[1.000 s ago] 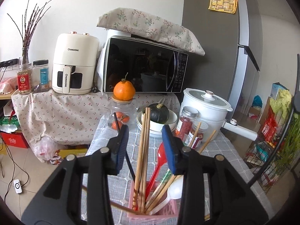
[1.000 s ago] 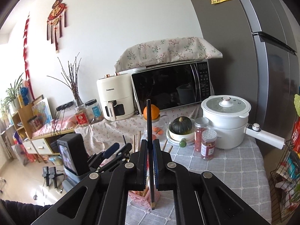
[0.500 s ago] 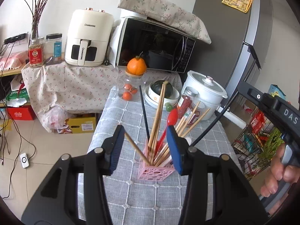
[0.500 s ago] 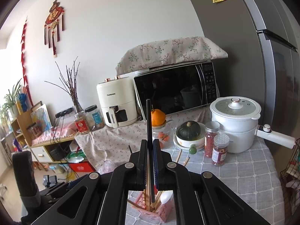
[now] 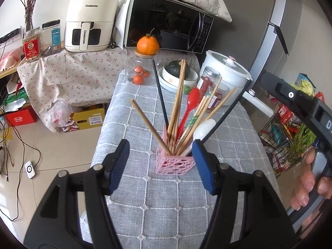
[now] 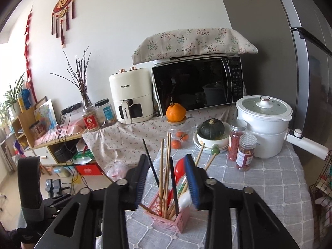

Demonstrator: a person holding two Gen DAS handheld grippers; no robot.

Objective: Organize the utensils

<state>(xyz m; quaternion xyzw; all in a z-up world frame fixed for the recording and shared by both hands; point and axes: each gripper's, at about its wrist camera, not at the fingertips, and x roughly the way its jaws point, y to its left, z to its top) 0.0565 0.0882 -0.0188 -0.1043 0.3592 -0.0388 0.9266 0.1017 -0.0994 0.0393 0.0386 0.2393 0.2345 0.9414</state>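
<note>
From the left wrist I look down on my left gripper [image 5: 160, 165]; its blue ribbed pads are spreading and nothing sits between them. Just beyond them stands the pink holder [image 5: 175, 162], a square plastic basket with a lacy cut-out wall, on the grey checked tablecloth [image 5: 157, 203]. It already bristles with wooden chopsticks [image 5: 178, 95], a glossy red spoon [image 5: 192, 99], a white spoon [image 5: 204, 125] and two black chopsticks, one [image 5: 159, 92] leaning left, so I judge the sorting nearly done. No loose utensil shows on the cloth.

From the right wrist, my right gripper [image 6: 166, 179] hangs over the same holder [image 6: 178, 221], jaws opening. A slim black chopstick [image 6: 173, 183] stands between the pads, its foot in the basket; the pads look clear of it, so I reckon it is just released.
</note>
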